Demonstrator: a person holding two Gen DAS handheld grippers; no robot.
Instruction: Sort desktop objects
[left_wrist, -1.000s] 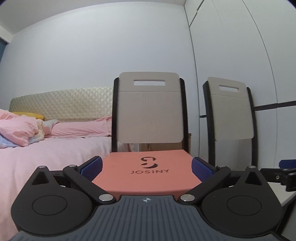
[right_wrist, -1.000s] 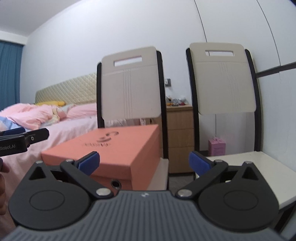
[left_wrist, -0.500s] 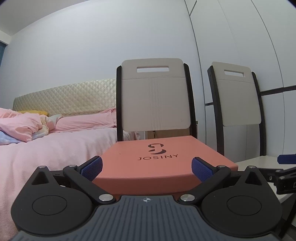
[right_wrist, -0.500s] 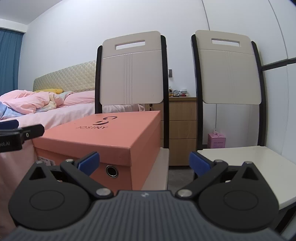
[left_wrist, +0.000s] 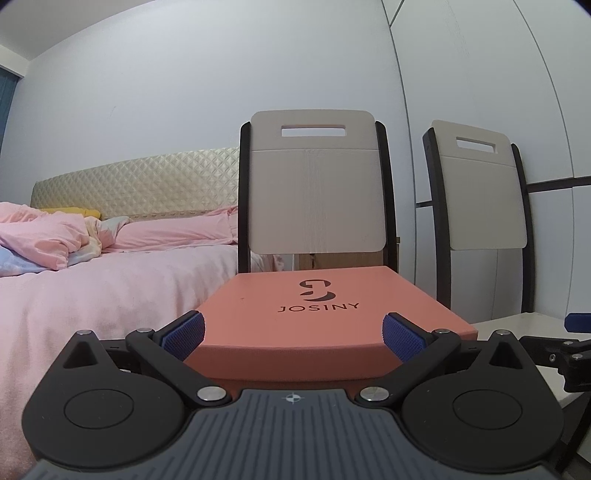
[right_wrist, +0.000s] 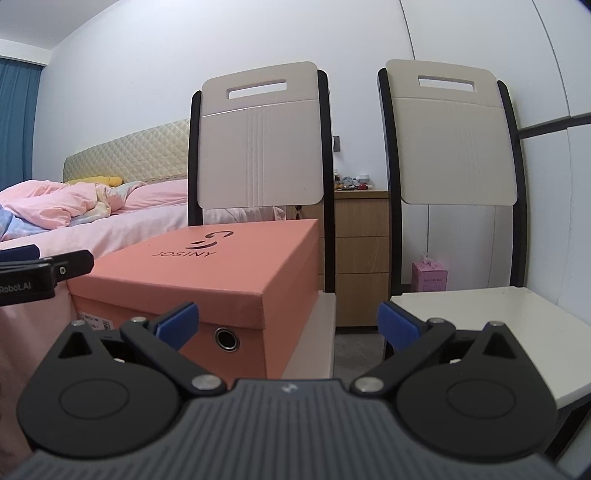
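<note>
A salmon-orange JOSINY shoebox (left_wrist: 325, 314) sits lid-on upon the seat of the left of two cream, black-framed chairs, its long side running back toward the chair's backrest (left_wrist: 314, 184). From the right wrist view the same shoebox (right_wrist: 221, 273) shows a metal-ringed hole in its near end face and a white label on its left side, and it rests on the pale seat (right_wrist: 314, 343) with a strip of seat bare to its right.

The left hand-held gripper (left_wrist: 293, 332) faces the box's near end head-on, its blue pads spread wide on either side of the lid edge; whether they touch the box cannot be told. The right hand-held gripper (right_wrist: 288, 321) is also spread apart and holds nothing; it looks past the box's near right corner, with the gap between the chairs ahead of it.

The second chair (right_wrist: 450, 140) stands just beside the first. Behind them are a wooden nightstand (right_wrist: 362, 258) with small items on top, a small pink box (right_wrist: 428, 277) on the floor, and a bed (left_wrist: 92, 288) with pink bedding and a quilted headboard.
</note>
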